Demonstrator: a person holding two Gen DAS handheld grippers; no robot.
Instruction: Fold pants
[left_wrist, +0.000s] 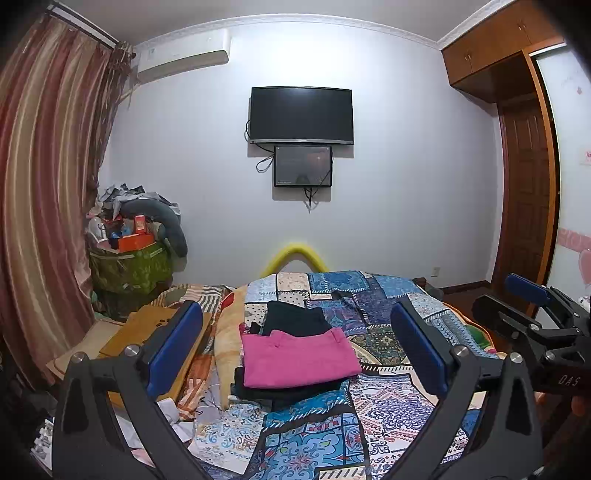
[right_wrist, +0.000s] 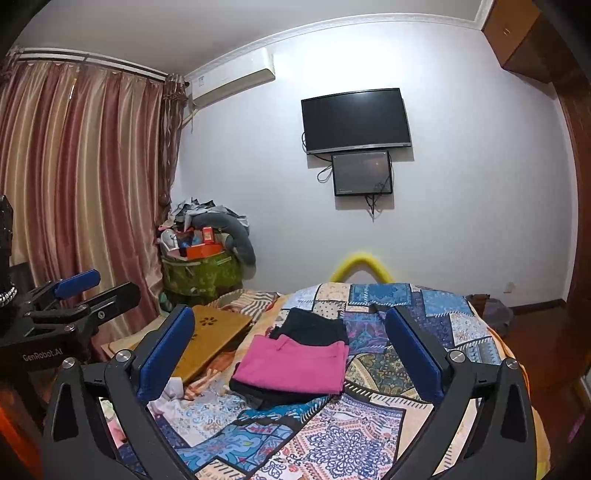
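Item: pink pants (left_wrist: 299, 360), folded into a flat rectangle, lying on top of a folded black garment (left_wrist: 295, 317) that shows beyond them and under their near edge. Both rest on the bed's patchwork quilt (left_wrist: 373, 402), near its middle, between the fingers of each of my grippers as seen from either wrist view.

Item: my left gripper (left_wrist: 295, 354), jaws spread wide, grasping nothing, held above the quilt and clear of the pants.

Item: my right gripper (right_wrist: 291, 358), likewise released, blue pads (right_wrist: 166, 354) well apart, nothing between them; also seen from the side at the right edge of the left wrist view.

Item: wooden lap tray (right_wrist: 210, 339), on the bed left of the pants.

Item: yellow foam arch (left_wrist: 293, 254) beyond the foot of the bed.

Item: wall television (left_wrist: 301, 114), with a smaller screen (left_wrist: 303, 166) mounted just below.

Item: striped curtain (left_wrist: 48, 184) at left; cluttered green bin (left_wrist: 129, 269) beside it.
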